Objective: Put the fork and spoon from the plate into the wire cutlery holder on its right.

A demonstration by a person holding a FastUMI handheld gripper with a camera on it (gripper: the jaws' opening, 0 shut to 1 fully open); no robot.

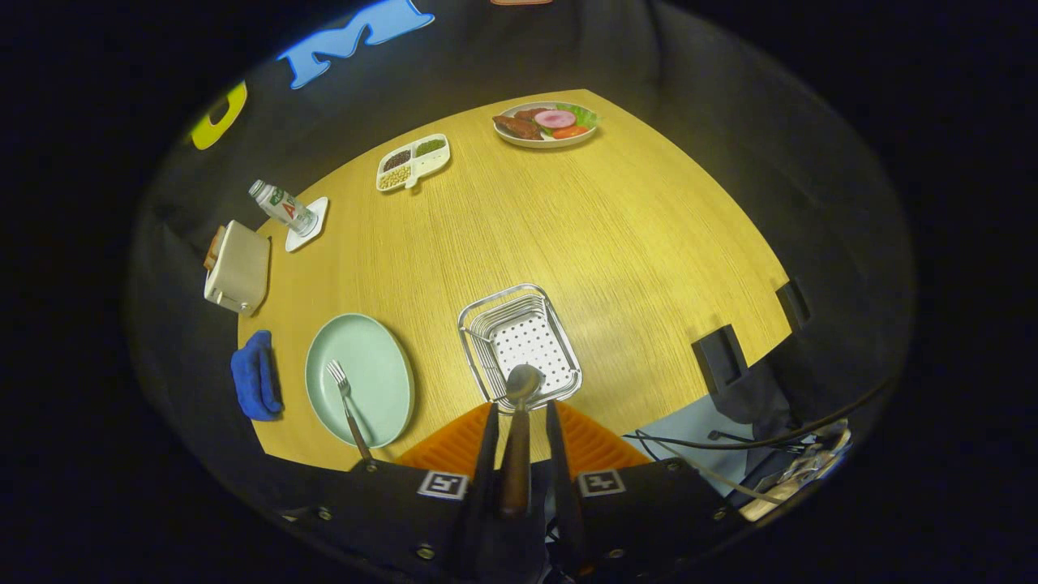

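Wood-grain table (616, 235): fingers (519, 414) clamp wooden-handled spoon (519, 422) above square wire cutlery holder (519, 341).

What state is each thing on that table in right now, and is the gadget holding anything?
hand-held gripper: shut on the spoon's handle.
spoon: held, bowl over the holder's near edge.
fork: lying on the green plate.
green plate: flat on the table, bearing one fork.
wire cutlery holder: upright, nothing inside yet.
bottle: tipped over on a coaster.
blue cloth: bunched beside the plate.
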